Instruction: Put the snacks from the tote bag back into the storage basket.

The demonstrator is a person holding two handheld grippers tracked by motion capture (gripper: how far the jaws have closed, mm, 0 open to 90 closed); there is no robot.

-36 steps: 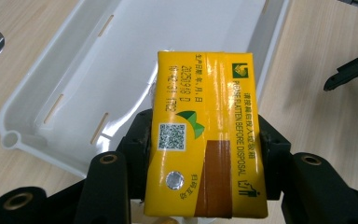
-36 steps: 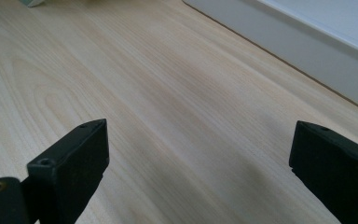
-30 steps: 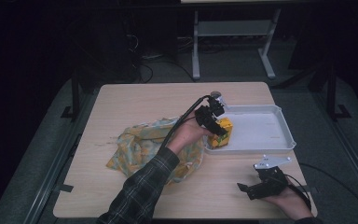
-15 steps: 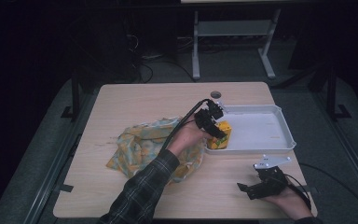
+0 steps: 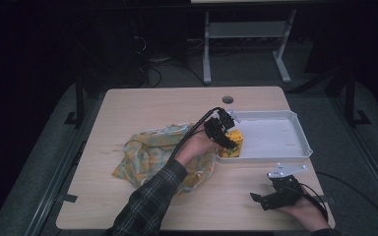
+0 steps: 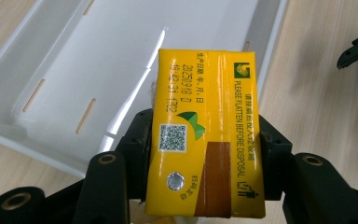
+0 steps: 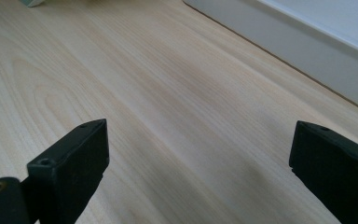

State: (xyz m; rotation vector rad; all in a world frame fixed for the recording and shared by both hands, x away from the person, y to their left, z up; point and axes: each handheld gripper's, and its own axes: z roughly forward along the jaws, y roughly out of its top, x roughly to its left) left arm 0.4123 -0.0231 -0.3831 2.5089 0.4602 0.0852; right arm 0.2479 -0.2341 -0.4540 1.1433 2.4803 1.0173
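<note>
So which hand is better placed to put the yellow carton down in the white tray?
The left. Its gripper already clamps the yellow carton over the white tray at its near-left corner. The right gripper rests open on the table, holding nothing.

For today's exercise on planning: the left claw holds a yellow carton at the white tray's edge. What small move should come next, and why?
Probably lower the yellow carton into the white tray and let go: the left claw grips it just above the tray's near corner.
</note>
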